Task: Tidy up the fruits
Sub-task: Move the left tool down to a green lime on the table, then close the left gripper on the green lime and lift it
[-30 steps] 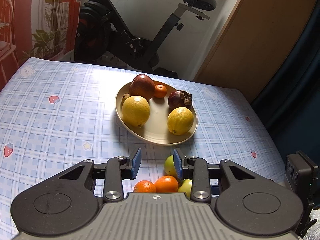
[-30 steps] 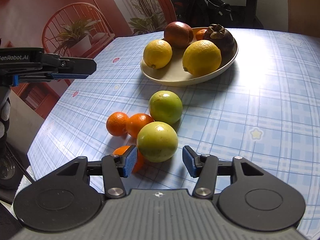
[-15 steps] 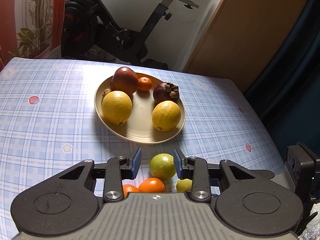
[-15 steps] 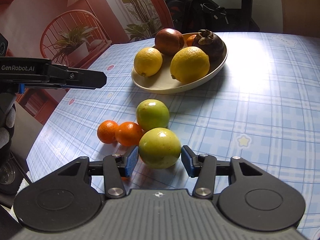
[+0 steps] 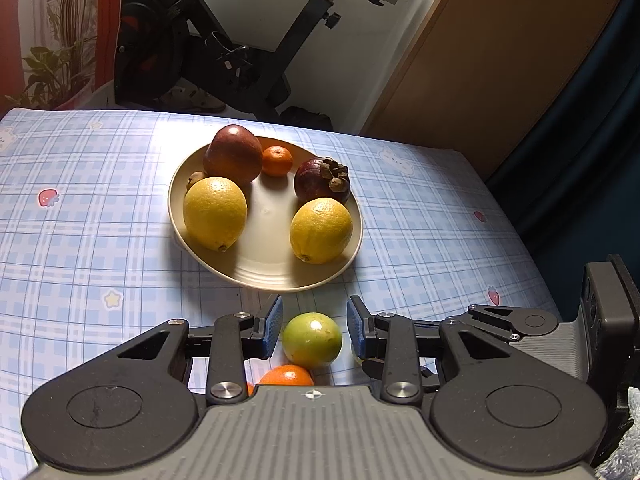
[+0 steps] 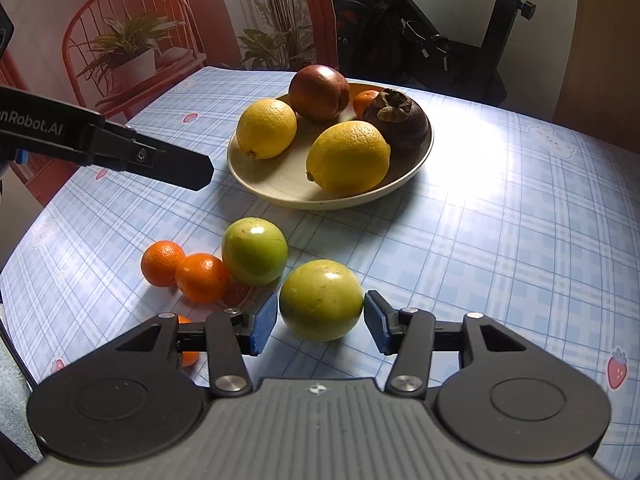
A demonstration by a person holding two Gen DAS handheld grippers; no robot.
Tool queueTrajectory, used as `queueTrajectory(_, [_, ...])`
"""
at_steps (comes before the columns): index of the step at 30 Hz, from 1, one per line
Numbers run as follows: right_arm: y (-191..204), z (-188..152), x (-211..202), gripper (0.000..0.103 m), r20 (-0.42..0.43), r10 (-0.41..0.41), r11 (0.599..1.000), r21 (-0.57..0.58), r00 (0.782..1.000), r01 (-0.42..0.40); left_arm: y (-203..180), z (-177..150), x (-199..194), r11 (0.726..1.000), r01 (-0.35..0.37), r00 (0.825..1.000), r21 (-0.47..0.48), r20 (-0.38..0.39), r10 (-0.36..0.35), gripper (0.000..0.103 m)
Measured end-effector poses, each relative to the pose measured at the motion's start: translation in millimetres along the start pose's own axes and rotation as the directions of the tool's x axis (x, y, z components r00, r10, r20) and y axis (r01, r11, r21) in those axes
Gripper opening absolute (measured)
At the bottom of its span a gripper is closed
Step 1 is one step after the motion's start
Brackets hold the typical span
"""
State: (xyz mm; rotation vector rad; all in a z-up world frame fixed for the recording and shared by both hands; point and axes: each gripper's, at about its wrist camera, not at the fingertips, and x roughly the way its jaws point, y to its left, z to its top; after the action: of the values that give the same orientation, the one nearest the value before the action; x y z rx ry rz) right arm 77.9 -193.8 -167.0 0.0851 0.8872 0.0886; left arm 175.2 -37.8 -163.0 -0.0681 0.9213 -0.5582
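Note:
A beige plate [image 6: 280,188] holds two lemons, a red apple [image 6: 318,92], a mangosteen [image 6: 400,120] and a small orange. In front of it on the cloth lie two green fruits and several small oranges [image 6: 200,278]. The nearer green fruit [image 6: 322,300] sits on the cloth between the pads of my right gripper [image 6: 320,322]. Its jaws are opening, with a slit of light at the left pad. My left gripper [image 5: 316,326] hovers open above the cloth. The other green fruit [image 5: 312,340] shows in the gap between its fingers, untouched.
The table wears a blue checked cloth [image 5: 100,220] with its right edge [image 5: 532,264] close to the fruit. An exercise bike [image 5: 240,60] stands behind the table, a red chair with plants [image 6: 120,52] to the left. In the right wrist view the left gripper's finger [image 6: 172,164] reaches in beside the plate.
My left gripper moved forward and right, so a green fruit now shows between its fingers. My right gripper rolled and came around the nearer green fruit, which now sits between the pads.

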Motion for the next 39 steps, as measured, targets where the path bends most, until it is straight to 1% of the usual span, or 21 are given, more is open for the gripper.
queueTrajectory(3, [-1,-1,2,0.053,0.010,0.026,1.000,0.016,1.000,-0.026,1,0,2,1.000,-0.005,1.000,-0.004,-0.007,0.005,0.036])
queueTrajectory(9, [-9,-6,8,0.053,0.016,0.040,0.997,0.071,0.999,-0.041,-4,2,9,1.000,0.003,1.000,0.018,-0.021,-0.003,0.036])
queueTrajectory(13, [-13,-10,9,0.053,0.033,0.056,0.994,0.094,0.998,-0.059,-10,8,19,0.999,0.034,0.999,0.026,-0.042,-0.033,0.036])
queueTrajectory(17, [-22,-15,12,0.049,0.075,0.101,0.980,0.163,0.992,-0.112,-19,14,38,0.997,0.069,0.994,0.028,-0.087,-0.066,0.036])
queueTrajectory(19, [-26,-17,12,0.049,0.095,0.116,0.975,0.181,0.989,-0.131,-22,16,47,0.996,0.089,0.990,0.017,-0.115,-0.087,0.036])
queueTrajectory(21, [-25,-17,12,0.049,0.098,0.111,0.977,0.169,0.989,-0.127,-23,18,55,0.995,0.096,0.987,0.015,-0.133,-0.093,0.036])
queueTrajectory(26, [-26,-15,11,0.049,0.114,0.059,0.988,0.135,0.992,-0.075,-24,23,71,0.994,0.111,0.979,0.002,-0.170,-0.109,0.036])
queueTrajectory(30, [-30,-18,9,0.049,0.125,0.040,0.990,0.127,0.991,-0.056,-23,27,80,0.991,0.131,0.974,-0.018,-0.181,-0.132,0.035])
queueTrajectory(35, [-35,-23,7,0.049,0.140,0.054,0.985,0.156,0.989,-0.076,-34,27,87,0.987,0.160,0.967,0.012,-0.205,-0.154,0.035])
queueTrajectory(39, [-38,-26,5,0.049,0.148,0.067,0.979,0.179,0.987,-0.093,-38,24,92,0.986,0.164,0.963,0.029,-0.222,-0.153,0.035])
